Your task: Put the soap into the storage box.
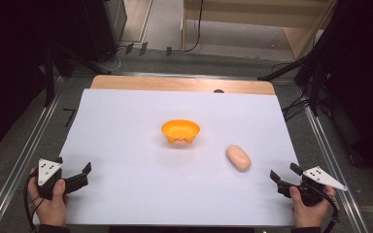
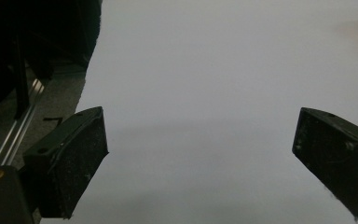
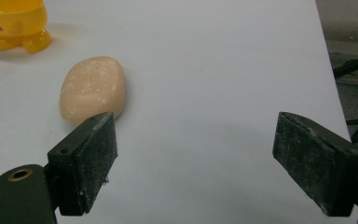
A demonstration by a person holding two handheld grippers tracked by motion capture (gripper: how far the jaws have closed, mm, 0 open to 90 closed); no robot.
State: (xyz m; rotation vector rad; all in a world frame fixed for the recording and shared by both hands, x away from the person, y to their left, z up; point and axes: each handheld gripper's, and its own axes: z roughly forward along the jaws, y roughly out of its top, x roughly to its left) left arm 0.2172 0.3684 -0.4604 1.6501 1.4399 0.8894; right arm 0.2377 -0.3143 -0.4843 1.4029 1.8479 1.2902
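An orange bowl with little feet (image 1: 180, 131) stands near the middle of the white sheet (image 1: 141, 179). A pale peach, rounded bun-like lump (image 1: 238, 158) lies to its right, nearer me. My left gripper (image 1: 73, 170) rests at the sheet's front left corner, open and empty. At the front right corner my right gripper (image 1: 285, 173) is open too, with nothing between its jaws. In the right gripper view the lump (image 3: 92, 88) lies ahead of the left jaw, apart from it, and the bowl (image 3: 14, 23) stands at the top left. The left gripper (image 2: 200, 158) faces bare sheet.
The sheet covers a wooden table (image 1: 182, 84) framed by metal rails (image 1: 24, 160). Dark stands and cables (image 1: 315, 73) crowd the floor at the right and back left. A small dark spot (image 1: 218, 91) sits at the table's far edge.
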